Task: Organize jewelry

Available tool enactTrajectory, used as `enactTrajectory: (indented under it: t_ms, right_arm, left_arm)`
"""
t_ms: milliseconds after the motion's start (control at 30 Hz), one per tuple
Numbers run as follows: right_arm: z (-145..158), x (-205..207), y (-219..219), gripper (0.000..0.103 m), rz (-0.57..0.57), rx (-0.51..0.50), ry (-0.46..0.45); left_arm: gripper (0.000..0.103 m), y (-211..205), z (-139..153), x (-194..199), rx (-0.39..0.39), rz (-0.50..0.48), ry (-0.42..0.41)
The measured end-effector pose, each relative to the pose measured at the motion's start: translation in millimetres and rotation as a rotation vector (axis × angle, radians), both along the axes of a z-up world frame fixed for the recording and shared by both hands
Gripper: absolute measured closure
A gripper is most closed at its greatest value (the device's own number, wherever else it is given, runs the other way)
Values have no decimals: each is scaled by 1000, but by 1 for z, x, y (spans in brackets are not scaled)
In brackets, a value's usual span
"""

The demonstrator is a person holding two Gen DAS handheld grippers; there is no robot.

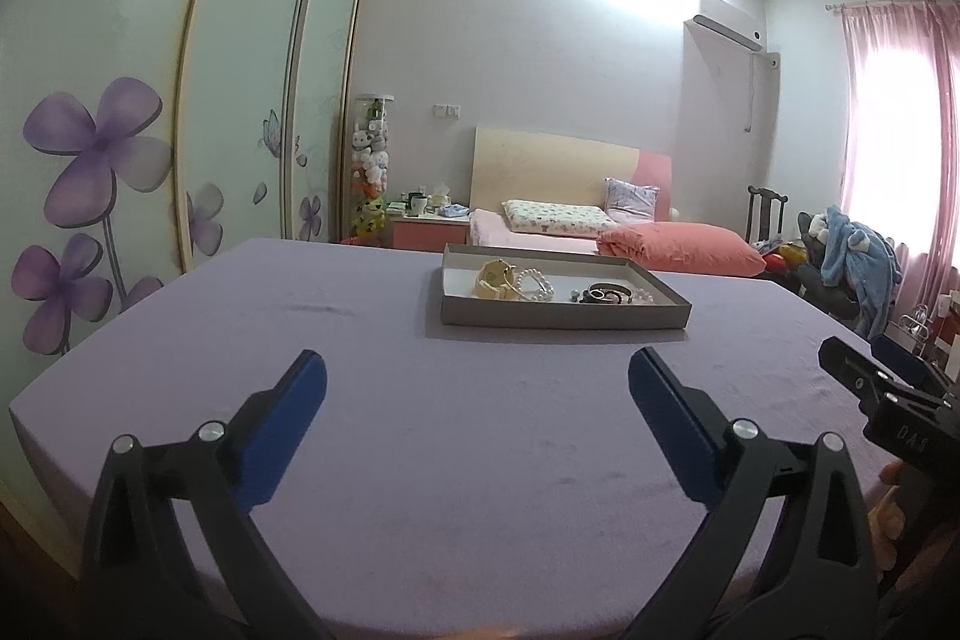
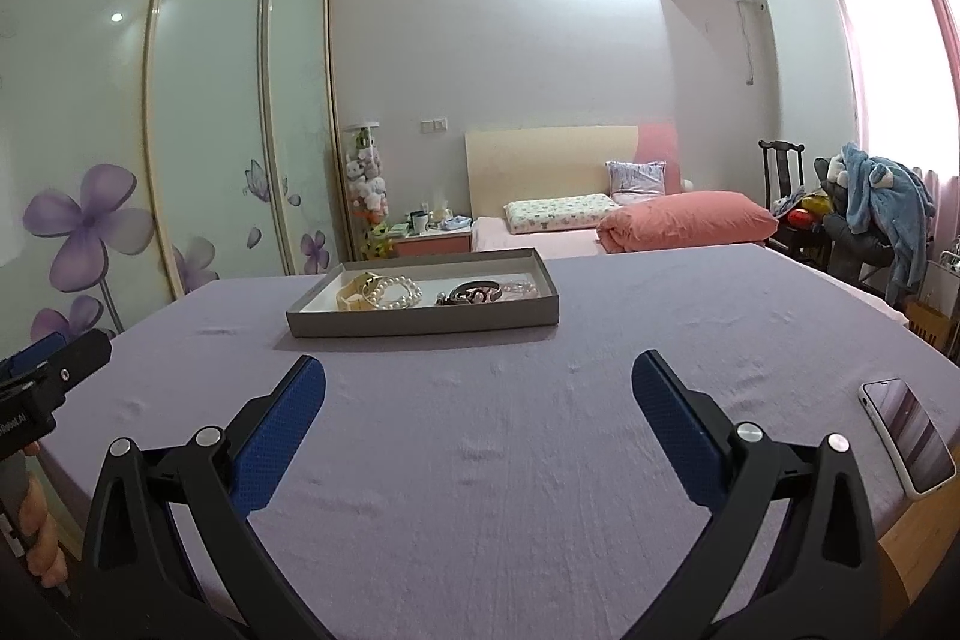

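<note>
Tools are hovering nearest: the left tool [image 1: 477, 388] and the right tool [image 2: 478, 388] are both standing spread wide and holding nothing above the lavender-covered counter [image 2: 540, 448]. A phone [image 2: 909, 433] is lying face up near the counter's right edge. Farther on, a shallow grey tray [image 2: 420, 325] is sitting on the counter, well apart from both tools. It is holding, left to right, a yellow watch [image 2: 354, 292], a pearl bracelet [image 2: 396, 293], dark bangles [image 2: 474, 292] and pale pink beads [image 2: 519, 287]. A bed [image 2: 684, 217] is lying beyond.
</note>
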State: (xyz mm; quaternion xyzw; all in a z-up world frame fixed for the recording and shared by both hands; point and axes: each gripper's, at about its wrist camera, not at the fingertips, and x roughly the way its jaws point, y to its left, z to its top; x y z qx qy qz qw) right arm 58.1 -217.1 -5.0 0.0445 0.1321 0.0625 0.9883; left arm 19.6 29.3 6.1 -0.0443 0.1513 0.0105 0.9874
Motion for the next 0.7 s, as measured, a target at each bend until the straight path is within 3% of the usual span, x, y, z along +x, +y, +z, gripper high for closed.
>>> enactTrajectory:
  t_ms: [700]
  right_arm:
    - [0, -2, 5, 2, 10, -15, 5]
  left_arm:
    - [4, 0, -4, 7, -12, 17, 35]
